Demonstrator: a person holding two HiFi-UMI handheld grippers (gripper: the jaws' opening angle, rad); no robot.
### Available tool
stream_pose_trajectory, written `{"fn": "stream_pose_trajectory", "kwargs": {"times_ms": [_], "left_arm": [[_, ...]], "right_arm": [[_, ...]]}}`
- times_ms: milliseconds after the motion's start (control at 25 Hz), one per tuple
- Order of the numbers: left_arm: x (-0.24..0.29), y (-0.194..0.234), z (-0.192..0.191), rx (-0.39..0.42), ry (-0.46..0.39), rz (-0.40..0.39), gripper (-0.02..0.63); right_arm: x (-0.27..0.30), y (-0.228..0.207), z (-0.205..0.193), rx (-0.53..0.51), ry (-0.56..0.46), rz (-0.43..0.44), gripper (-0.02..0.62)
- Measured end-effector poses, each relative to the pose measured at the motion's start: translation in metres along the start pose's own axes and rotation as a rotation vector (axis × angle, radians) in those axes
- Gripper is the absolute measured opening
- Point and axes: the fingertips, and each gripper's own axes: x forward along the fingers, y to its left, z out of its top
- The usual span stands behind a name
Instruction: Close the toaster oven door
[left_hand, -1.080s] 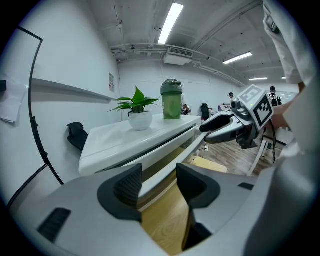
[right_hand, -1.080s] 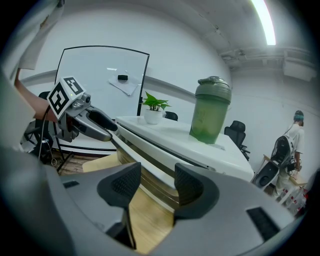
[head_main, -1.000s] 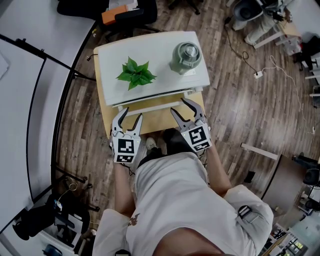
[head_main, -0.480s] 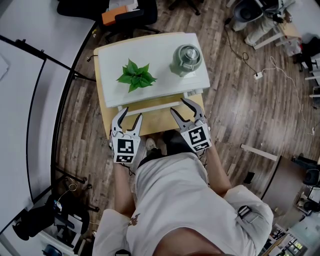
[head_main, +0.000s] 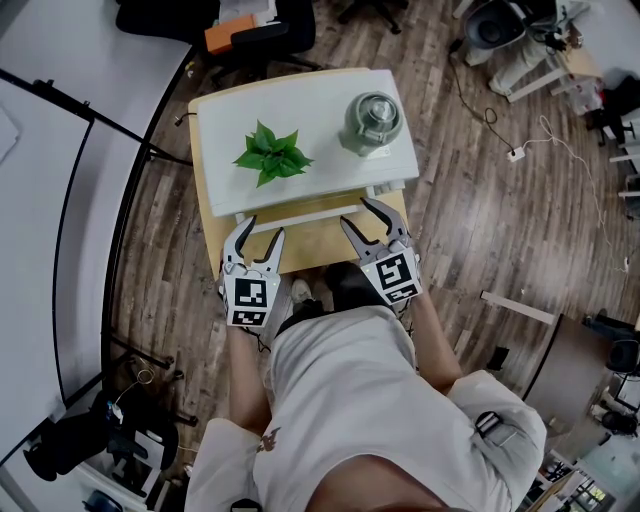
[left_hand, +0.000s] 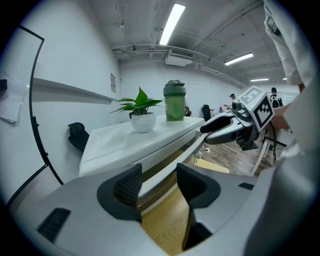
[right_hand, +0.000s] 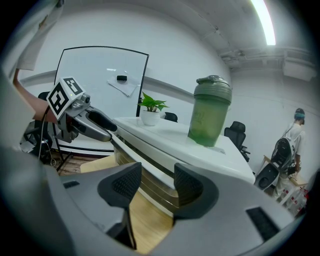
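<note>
A white toaster oven (head_main: 300, 110) stands on a small wooden table (head_main: 310, 245). Its door is nearly up, with a narrow gap left at the top, and the long white door handle (head_main: 300, 215) runs along the front. My left gripper (head_main: 258, 235) is at the handle's left end, and the bar (left_hand: 160, 172) passes between its pads. My right gripper (head_main: 358, 215) is at the right end, and the handle (right_hand: 150, 167) fills the gap between its pads (right_hand: 125, 185). Both sets of jaws stand narrow around the bar.
A potted plant (head_main: 270, 150) and a green shaker bottle (head_main: 372, 120) stand on the oven's top. A black office chair (head_main: 250, 25) is behind the table. A whiteboard's frame (head_main: 100, 120) is to the left. A power strip with its cable (head_main: 515, 150) lies on the wood floor at the right.
</note>
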Motion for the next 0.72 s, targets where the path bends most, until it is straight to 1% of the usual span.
{"fn": "stream_pose_trajectory", "kwargs": {"times_ms": [120, 240, 440, 560, 720], "left_arm": [[-0.001, 0.000, 0.001, -0.001, -0.003, 0.009, 0.216], [-0.003, 0.000, 0.000, -0.007, -0.010, 0.030, 0.215], [-0.018, -0.007, 0.011, -0.029, -0.068, 0.041, 0.204], [-0.030, -0.015, 0.017, -0.024, -0.097, 0.035, 0.201], [-0.047, -0.026, 0.020, -0.032, -0.129, 0.024, 0.199]], "right_arm": [[0.000, 0.000, 0.000, 0.010, -0.004, -0.014, 0.213], [0.001, 0.000, 0.003, 0.016, -0.007, -0.045, 0.222], [-0.013, 0.004, 0.025, 0.010, -0.074, -0.094, 0.225], [-0.025, 0.014, 0.033, 0.013, -0.094, -0.102, 0.229], [-0.040, 0.032, 0.031, 0.020, -0.081, -0.095, 0.225]]}}
